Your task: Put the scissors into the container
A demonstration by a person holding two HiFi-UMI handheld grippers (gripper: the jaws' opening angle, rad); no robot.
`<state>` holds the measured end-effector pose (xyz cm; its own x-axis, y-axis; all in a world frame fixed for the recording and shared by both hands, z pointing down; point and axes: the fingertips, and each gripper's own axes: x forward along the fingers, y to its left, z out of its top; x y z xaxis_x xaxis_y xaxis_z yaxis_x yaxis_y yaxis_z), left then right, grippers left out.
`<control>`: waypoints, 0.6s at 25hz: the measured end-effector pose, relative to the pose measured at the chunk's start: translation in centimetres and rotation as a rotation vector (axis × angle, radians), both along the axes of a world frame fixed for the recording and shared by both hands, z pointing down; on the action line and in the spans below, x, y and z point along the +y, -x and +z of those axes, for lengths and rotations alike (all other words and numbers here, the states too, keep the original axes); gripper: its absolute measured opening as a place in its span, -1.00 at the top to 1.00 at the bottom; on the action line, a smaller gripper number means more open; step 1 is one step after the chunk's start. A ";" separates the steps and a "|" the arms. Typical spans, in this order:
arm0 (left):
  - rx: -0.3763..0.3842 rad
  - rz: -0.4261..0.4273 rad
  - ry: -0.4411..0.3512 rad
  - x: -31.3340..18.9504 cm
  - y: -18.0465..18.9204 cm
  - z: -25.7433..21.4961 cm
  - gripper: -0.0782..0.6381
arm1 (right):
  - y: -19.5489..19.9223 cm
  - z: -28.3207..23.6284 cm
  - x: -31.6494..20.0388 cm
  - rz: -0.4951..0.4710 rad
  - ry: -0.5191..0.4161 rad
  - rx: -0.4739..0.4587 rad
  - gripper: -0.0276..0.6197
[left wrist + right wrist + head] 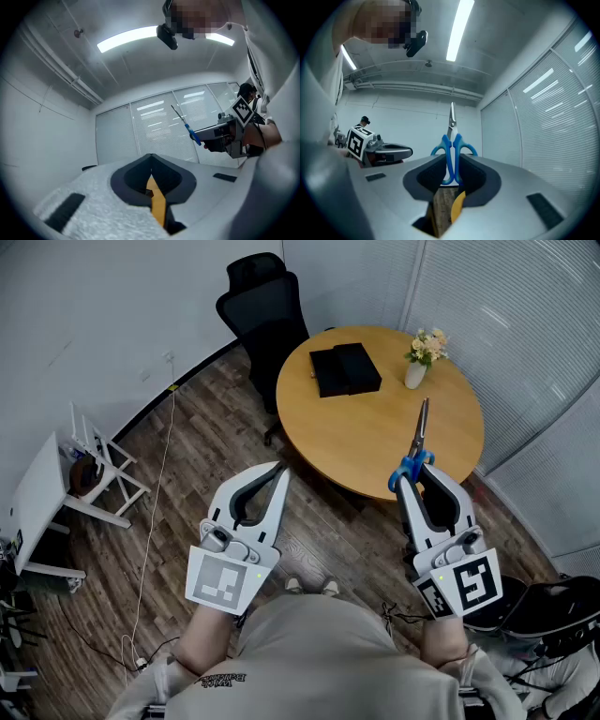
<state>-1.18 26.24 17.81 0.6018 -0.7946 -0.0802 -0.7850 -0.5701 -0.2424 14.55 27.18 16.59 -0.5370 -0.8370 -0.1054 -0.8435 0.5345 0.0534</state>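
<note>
Far out to the left of the left gripper's fingers stands a white folding stand on the wood floor. The left gripper is held level in front of the person. Its two fingers meet at the tips, and the dark hollow behind them holds nothing. The left gripper view shows the same: pads closed to a point, with only ceiling and blinds beyond.

Ahead of those closed tips, and a little left, is a black office chair. Ahead and to the right is a round wooden table. On its far half lies the black container, well apart from both grippers; what it holds cannot be made out. Right of it, near the table's far edge, a small pale vase holds flowers.

The right gripper has its fingers clamped on the scissors. The blue handles are pinched between the tips, and the closed blades stick straight out past them, over the table's near edge. In the right gripper view the handle loops bulge on either side of the pinch, and the blades rise beyond the fingertips.
</note>
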 end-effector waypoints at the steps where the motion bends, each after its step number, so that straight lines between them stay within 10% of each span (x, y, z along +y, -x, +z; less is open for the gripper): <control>1: 0.000 0.000 0.003 0.0 0.0 0.1 0.72 | 0.0 0.0 0.0 -0.001 0.002 -0.012 0.61; 15: 0.029 -0.018 0.013 0.1 -0.3 0.5 0.72 | -0.7 1.0 -0.4 -0.009 0.036 -0.030 0.61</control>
